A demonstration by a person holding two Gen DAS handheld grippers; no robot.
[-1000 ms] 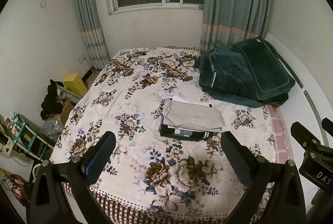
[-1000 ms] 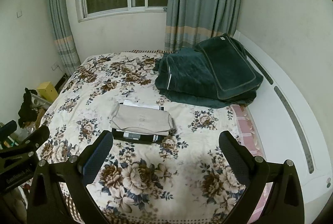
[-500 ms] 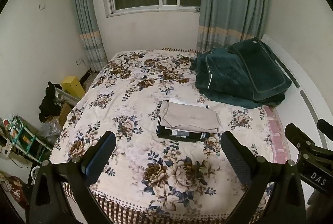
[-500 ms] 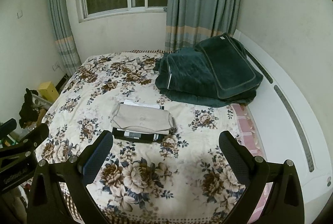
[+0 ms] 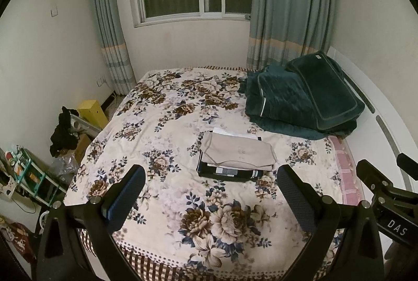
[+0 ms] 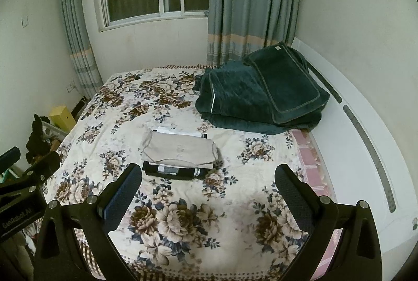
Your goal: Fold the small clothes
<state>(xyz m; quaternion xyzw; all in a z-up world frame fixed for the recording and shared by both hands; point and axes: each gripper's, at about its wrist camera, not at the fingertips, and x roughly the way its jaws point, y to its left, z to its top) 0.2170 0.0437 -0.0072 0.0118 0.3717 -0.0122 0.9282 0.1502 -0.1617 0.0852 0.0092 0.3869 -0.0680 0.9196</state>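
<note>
A stack of folded small clothes lies in the middle of the floral bed, with a beige garment on top and dark and white pieces under it. It also shows in the right wrist view. My left gripper is open and empty, held back above the bed's near edge, well short of the stack. My right gripper is open and empty, also back from the stack. The right gripper's body shows at the left view's right edge.
A folded dark green blanket and pillow lie at the bed's far right by the white headboard. A window and curtains are behind. Left of the bed stand a yellow box, dark clothing and a cluttered rack.
Both grippers have drawn back and tilted up a little; the bed and stack sit slightly smaller and lower in view. The stack has not moved. Both stay open.
</note>
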